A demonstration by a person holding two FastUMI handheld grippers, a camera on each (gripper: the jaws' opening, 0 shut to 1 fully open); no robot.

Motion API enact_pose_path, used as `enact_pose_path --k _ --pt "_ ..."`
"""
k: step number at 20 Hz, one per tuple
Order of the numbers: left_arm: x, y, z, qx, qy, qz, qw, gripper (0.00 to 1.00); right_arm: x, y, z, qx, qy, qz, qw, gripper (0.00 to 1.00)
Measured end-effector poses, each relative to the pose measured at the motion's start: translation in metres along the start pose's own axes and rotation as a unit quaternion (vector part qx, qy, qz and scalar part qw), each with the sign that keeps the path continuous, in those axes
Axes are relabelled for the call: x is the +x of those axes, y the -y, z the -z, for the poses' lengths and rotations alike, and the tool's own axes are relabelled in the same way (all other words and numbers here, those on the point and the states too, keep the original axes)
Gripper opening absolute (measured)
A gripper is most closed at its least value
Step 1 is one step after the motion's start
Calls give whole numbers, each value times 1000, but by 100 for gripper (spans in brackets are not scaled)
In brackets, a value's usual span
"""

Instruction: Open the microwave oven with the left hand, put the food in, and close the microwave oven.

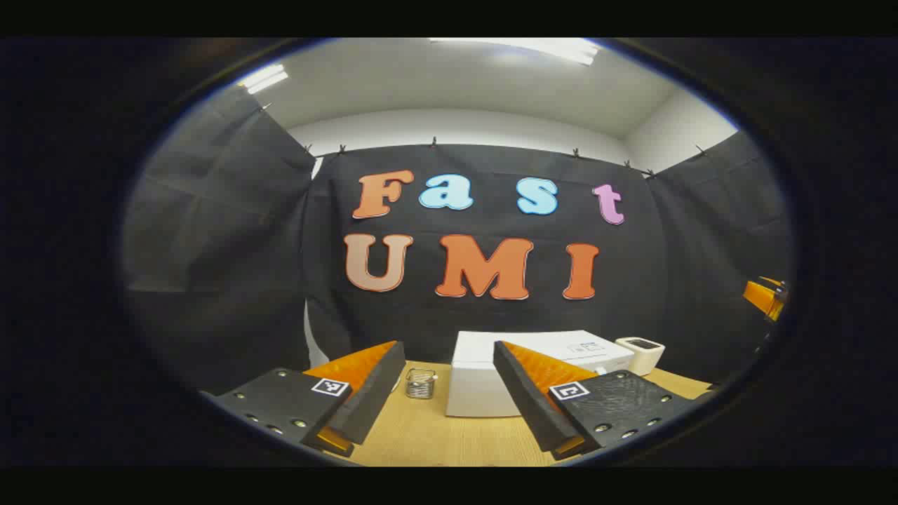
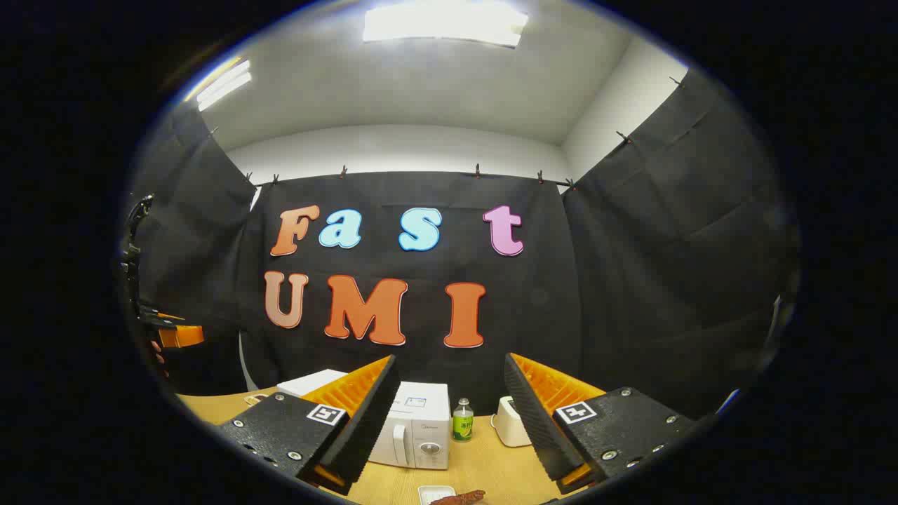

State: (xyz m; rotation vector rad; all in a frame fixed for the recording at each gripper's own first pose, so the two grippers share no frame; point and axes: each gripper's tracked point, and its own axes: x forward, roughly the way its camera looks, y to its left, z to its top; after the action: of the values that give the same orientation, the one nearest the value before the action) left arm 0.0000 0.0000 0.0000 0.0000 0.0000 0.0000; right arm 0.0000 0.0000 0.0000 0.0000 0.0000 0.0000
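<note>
The white microwave [image 2: 417, 424] stands on the wooden table with its door shut, handle and knob facing me; in the left gripper view the microwave [image 1: 484, 375] appears as a plain white box. In front of it, at the table's near edge, a small white dish [image 2: 435, 494] holds brownish food [image 2: 459, 498]. My right gripper [image 2: 450, 359] hangs open above and in front of the microwave, holding nothing. My left gripper [image 1: 448, 345] is open too, empty, short of the microwave. The left gripper [image 2: 179, 335] also appears far left, held by a hand.
A green bottle [image 2: 461, 421] and a small white appliance [image 2: 511, 424] stand right of the microwave. A small wire-mesh cup [image 1: 419, 384] sits left of it on the table [image 1: 435, 442]. The right gripper [image 1: 766, 296] shows at the far right edge. Black cloth walls enclose the booth.
</note>
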Motion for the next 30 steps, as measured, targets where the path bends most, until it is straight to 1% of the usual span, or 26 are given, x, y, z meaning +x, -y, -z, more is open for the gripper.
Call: enact_pose_path --k 7,12,16,24,27,30 --pt "0 13 0 15 12 13 1000 87 1 -2 -1 -3 6 -1 1000 93" --pt "1 20 1 9 12 23 1000 87 -1 0 -4 -2 10 1 1000 93" --pt "2 21 3 2 10 21 1000 87 -3 7 -8 -1 14 7 1000 93" --pt "4 35 2 -9 13 25 1000 87 -5 28 3 4 5 23 1000 93" --pt "7 50 9 -9 12 31 999 87 -7 36 10 1 5 27 1000 93" --pt "13 75 21 -5 7 45 999 87 -11 46 20 -6 1 31 999 93"
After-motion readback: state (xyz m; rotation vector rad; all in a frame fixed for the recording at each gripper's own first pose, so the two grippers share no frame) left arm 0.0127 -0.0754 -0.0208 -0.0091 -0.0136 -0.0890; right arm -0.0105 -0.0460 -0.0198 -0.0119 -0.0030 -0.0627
